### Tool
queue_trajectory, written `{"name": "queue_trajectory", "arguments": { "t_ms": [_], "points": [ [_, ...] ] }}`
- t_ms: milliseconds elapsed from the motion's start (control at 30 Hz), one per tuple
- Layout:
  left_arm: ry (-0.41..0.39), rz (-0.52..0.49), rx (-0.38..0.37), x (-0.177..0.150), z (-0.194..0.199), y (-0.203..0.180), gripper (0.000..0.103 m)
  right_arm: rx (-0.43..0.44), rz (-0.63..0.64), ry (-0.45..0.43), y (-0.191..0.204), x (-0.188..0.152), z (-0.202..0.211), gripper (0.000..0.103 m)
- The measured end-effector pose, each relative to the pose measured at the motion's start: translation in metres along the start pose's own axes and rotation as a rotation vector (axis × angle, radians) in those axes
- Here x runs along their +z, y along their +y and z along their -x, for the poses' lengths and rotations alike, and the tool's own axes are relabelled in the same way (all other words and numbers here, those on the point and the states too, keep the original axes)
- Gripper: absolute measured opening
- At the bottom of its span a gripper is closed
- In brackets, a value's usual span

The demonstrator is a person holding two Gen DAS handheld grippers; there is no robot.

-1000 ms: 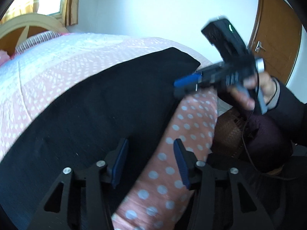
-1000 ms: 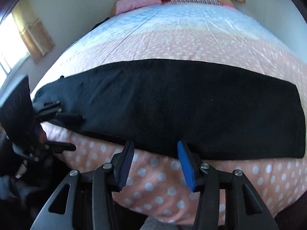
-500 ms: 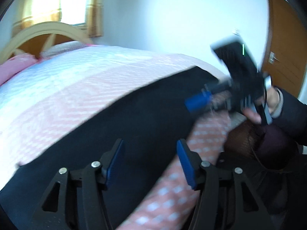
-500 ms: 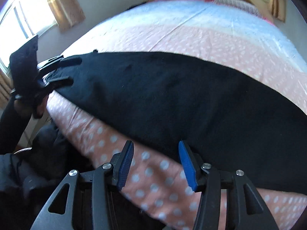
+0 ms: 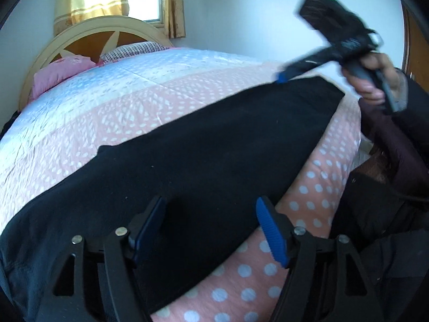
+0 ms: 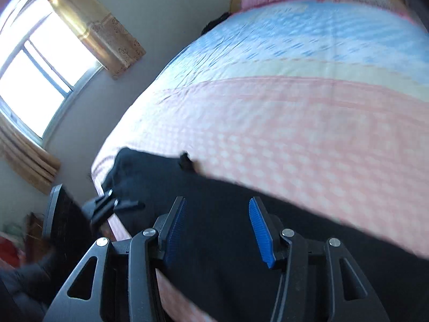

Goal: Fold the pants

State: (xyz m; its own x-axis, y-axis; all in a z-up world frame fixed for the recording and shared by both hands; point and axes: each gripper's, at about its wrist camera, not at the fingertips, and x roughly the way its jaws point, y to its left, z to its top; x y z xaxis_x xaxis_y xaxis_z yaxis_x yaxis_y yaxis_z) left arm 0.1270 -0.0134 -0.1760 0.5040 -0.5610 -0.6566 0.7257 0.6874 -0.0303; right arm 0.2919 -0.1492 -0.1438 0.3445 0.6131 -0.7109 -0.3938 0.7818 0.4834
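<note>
Both tools are empty: left tool (image 5: 209, 230), jaws just widened, and right tool (image 6: 215, 226), half open, hover over the black pants (image 5: 214, 147) lying flat along the bed's (image 5: 134, 102) near edge. I judge we're between folds; next, grip an end.

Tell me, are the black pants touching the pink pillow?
Apart. The left wrist view shows a wide stretch of bare quilt between the black pants at the near edge and the pink pillow at the far end.
</note>
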Motion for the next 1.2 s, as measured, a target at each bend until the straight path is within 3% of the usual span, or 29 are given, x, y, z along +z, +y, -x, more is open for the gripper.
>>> {"name": "queue_trajectory", "arguments": {
  "t_ms": [167, 267, 333, 367, 467, 633, 667, 767, 800, 1000, 1167, 1200],
  "points": [
    [-0.061, 0.021, 0.1, -0.004, 0.017, 0.018, 0.073, 0.098, -0.124, 0.052, 0.009, 0.041, -0.078, 0.05],
    [-0.057, 0.086, 0.101, -0.01, 0.02, 0.037, 0.073, 0.147, -0.204, 0.126, 0.009, 0.049, -0.118, 0.049],
    [-0.021, 0.12, 0.06, -0.016, 0.015, 0.047, 0.073, 0.166, -0.23, 0.164, 0.013, 0.049, -0.14, 0.031],
    [-0.003, 0.115, 0.054, -0.019, 0.011, 0.045, 0.073, 0.165, -0.227, 0.165, 0.014, 0.049, -0.142, 0.005],
    [0.003, 0.065, 0.077, -0.023, 0.003, 0.034, 0.075, 0.125, -0.189, 0.149, 0.021, 0.049, -0.148, 0.005],
    [-0.008, 0.069, 0.061, -0.024, 0.004, 0.036, 0.079, 0.117, -0.165, 0.12, 0.021, 0.045, -0.146, 0.005],
    [-0.012, 0.07, 0.059, -0.025, 0.005, 0.037, 0.079, 0.119, -0.159, 0.107, 0.021, 0.044, -0.142, 0.012],
    [-0.016, 0.07, 0.064, -0.026, 0.013, 0.041, 0.079, 0.125, -0.17, 0.036, 0.001, 0.03, -0.092, 0.04],
    [-0.015, 0.07, 0.072, -0.026, 0.014, 0.041, 0.079, 0.125, -0.182, 0.008, -0.009, 0.025, -0.071, 0.044],
    [-0.043, 0.12, 0.07, -0.014, 0.017, 0.037, 0.081, 0.002, -0.254, -0.169, -0.08, -0.03, 0.064, 0.044],
    [-0.069, 0.102, 0.042, -0.001, 0.011, 0.016, 0.084, -0.212, -0.389, -0.339, -0.147, -0.106, 0.183, 0.044],
    [-0.071, 0.099, 0.04, 0.002, 0.008, 0.014, 0.089, -0.279, -0.426, -0.37, -0.16, -0.126, 0.208, 0.044]
  ]
}}
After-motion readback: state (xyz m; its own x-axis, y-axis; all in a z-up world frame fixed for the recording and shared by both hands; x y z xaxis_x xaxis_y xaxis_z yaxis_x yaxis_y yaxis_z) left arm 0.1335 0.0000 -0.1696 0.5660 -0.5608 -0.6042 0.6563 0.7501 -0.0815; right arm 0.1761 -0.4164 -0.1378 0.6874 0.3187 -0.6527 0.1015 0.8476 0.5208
